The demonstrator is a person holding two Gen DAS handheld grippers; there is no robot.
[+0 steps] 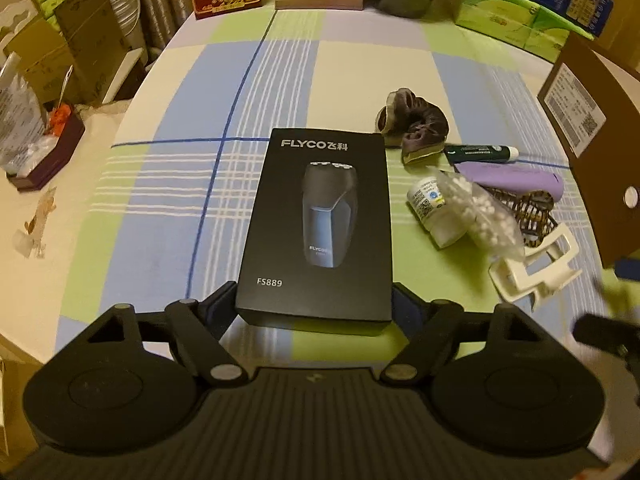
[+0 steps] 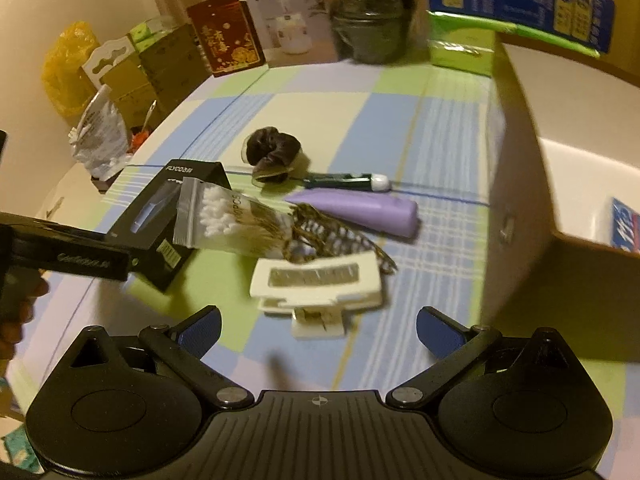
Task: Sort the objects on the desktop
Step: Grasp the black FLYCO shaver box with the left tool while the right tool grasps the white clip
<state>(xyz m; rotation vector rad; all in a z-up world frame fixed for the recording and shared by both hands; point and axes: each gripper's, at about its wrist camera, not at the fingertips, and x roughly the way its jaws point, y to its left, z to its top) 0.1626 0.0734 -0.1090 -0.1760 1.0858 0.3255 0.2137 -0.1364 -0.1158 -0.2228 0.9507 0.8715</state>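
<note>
A checked cloth covers the tabletop (image 1: 168,208). The matte black rectangular shaver box (image 1: 316,228) lies flat mid-table, long axis running away from the left gripper (image 1: 314,304), whose jaws pinch its near end. The right gripper (image 2: 318,330) hovers, jaws spread wide, before a glossy white plastic clip (image 2: 316,280).

Your work surface is a table under a checked cloth (image 1: 160,216) of blue, green and cream. Lying on it you find a black shaver box (image 1: 316,228); to its right a loose cluster — brown scrunchie (image 1: 416,120), dark green tube (image 1: 480,153), purple tube (image 1: 516,176), white bottle (image 1: 432,212), bag of cotton swabs (image 1: 484,216), cream hair clip (image 1: 536,268). A cardboard box (image 2: 532,184) stands at the right.
</note>
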